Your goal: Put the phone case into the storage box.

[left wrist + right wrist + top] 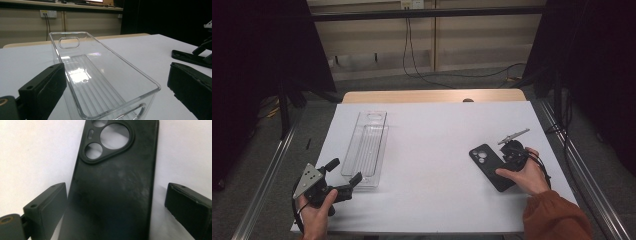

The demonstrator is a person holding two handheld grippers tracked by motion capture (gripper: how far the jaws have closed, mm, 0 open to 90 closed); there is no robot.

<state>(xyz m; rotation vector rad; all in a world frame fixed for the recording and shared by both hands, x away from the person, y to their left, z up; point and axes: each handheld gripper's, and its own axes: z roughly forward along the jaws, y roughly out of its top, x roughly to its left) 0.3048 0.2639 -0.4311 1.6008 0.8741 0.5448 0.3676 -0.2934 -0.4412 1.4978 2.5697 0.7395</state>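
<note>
A clear plastic tray (364, 146) lies lengthwise on the left half of the white table (432, 145). My left gripper (345, 170) is at its near end, open; in the left gripper view the tray (100, 82) runs away between the spread jaws of the gripper (117, 85), neither jaw touching it. A black phone case (488, 166) lies flat at the right, camera cutouts toward the far left. My right gripper (506, 159) is over its near end, open. In the right gripper view the case (112, 190) lies between the gripper's (117, 202) jaws, which straddle it with a gap on the right side.
The white sheet ends in a wooden table edge (432, 95) at the back. Metal rails (267, 170) run along both sides, with dark curtains (592, 50) beyond. Cables (422, 70) trail on the floor behind. The phone case (190, 57) also appears far right in the left gripper view.
</note>
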